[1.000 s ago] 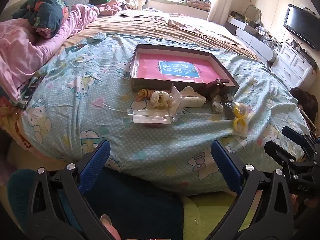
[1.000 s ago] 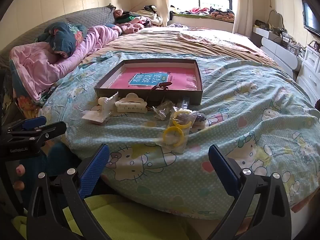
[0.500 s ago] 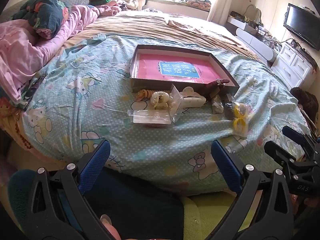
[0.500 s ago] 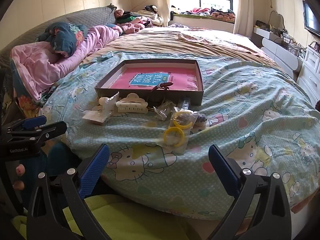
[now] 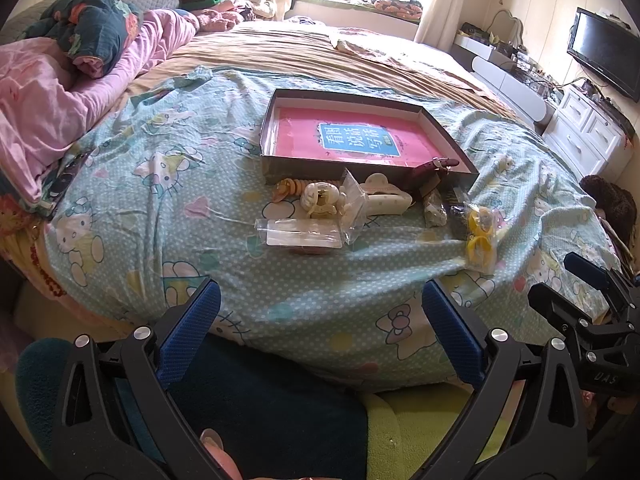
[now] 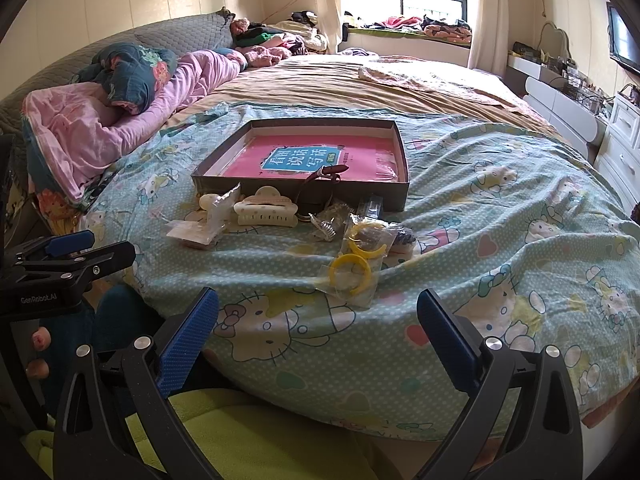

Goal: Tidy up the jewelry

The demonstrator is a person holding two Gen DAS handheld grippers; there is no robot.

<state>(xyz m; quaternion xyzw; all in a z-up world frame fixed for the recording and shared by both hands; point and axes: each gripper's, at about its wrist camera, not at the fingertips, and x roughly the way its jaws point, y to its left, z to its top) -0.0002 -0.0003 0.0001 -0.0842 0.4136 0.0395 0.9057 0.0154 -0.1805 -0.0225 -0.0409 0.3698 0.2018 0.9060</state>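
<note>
A shallow dark box (image 5: 448,136) (image 6: 360,198) with a pink book inside lies on the bed. Along its near side sit a cream hair claw (image 5: 386,200) (image 6: 266,213), clear packets (image 5: 304,234) (image 6: 196,234), a small cream clip (image 5: 320,199), a maroon strap (image 5: 434,166) (image 6: 330,171) leaning on the box rim, and a bag of yellow rings (image 5: 482,238) (image 6: 356,268). My left gripper (image 5: 320,320) is open and empty, held off the bed's near edge. My right gripper (image 6: 318,322) is also open and empty, short of the yellow rings.
The blue cartoon-print sheet (image 5: 160,200) (image 6: 500,220) covers the near bed. Pink and dark bedding (image 5: 60,92) (image 6: 100,120) is piled at the left. White drawers (image 5: 588,136) and a TV (image 5: 604,56) stand at the right. A person's lap lies below both grippers.
</note>
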